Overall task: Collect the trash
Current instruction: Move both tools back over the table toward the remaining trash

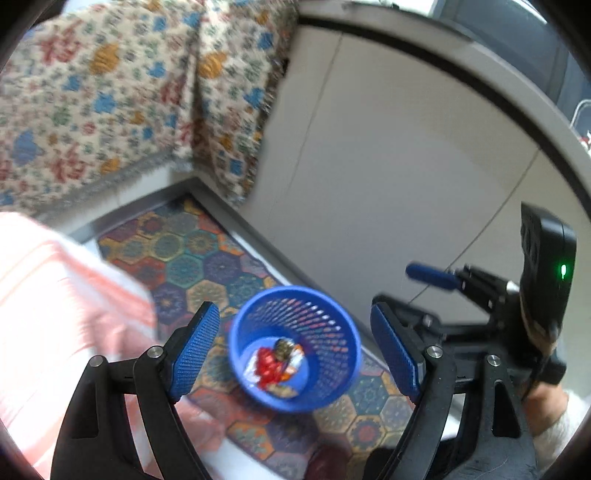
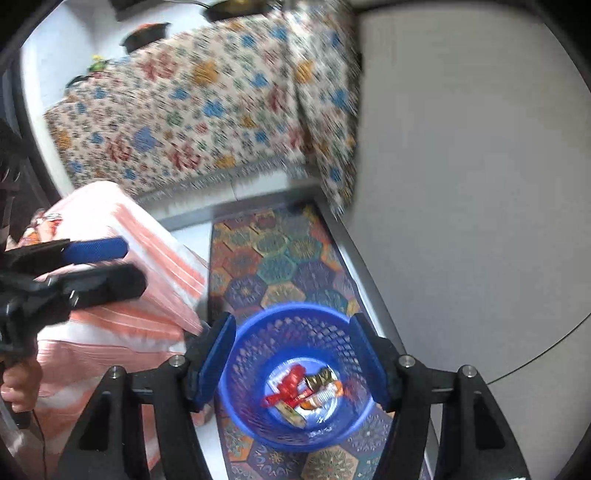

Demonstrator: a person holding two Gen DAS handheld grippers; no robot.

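Upright blue mesh bin (image 2: 295, 373) on patterned rug, crumpled wrappers (image 2: 303, 389) inside.

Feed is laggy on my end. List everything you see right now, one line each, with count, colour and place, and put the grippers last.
blue perforated plastic basket: one, blue, standing on the rug between the right gripper's fingers in the right wrist view.
crumpled wrappers: several, red, gold, white and orange, at the basket's bottom.
hexagon-patterned rug: one, multicoloured, on the floor under the basket.
floral patterned cloth: one, cream with blue, red and orange, draped beyond the rug.
pink striped cloth: one, pink and white, left of the rug.
dark bowls: at least two, black, top left, blurred.
left gripper: one, black with blue pads, open, empty.
right gripper: one, same colours, open, empty.
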